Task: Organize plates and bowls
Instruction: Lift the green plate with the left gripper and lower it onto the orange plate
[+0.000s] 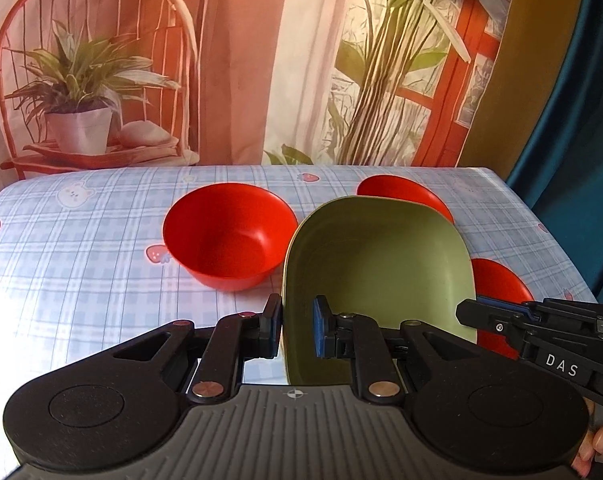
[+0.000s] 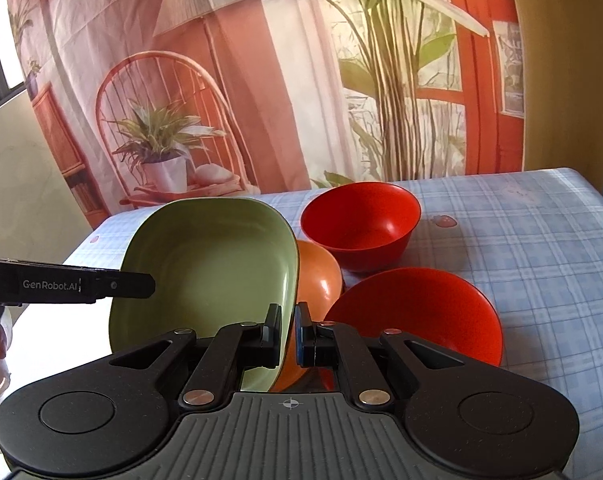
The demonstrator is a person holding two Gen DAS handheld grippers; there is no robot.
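Observation:
A green square plate (image 1: 377,264) is held up off the table, tilted. My left gripper (image 1: 297,330) straddles its left rim with a gap beside the blue pad. My right gripper (image 2: 288,334) is shut on its right rim (image 2: 289,280); that gripper shows at the right of the left wrist view (image 1: 497,322). The plate fills the middle-left of the right wrist view (image 2: 209,264). A red bowl (image 1: 229,236) sits on the table left of the plate. Two red bowls (image 2: 359,226) (image 2: 417,312) and an orange bowl (image 2: 319,272) lie behind and right of it.
The table has a blue plaid cloth (image 1: 81,264) with free room at the left and on the right side (image 2: 541,260). A printed backdrop (image 1: 237,60) hangs behind the far edge. A teal curtain (image 1: 581,140) hangs at the right.

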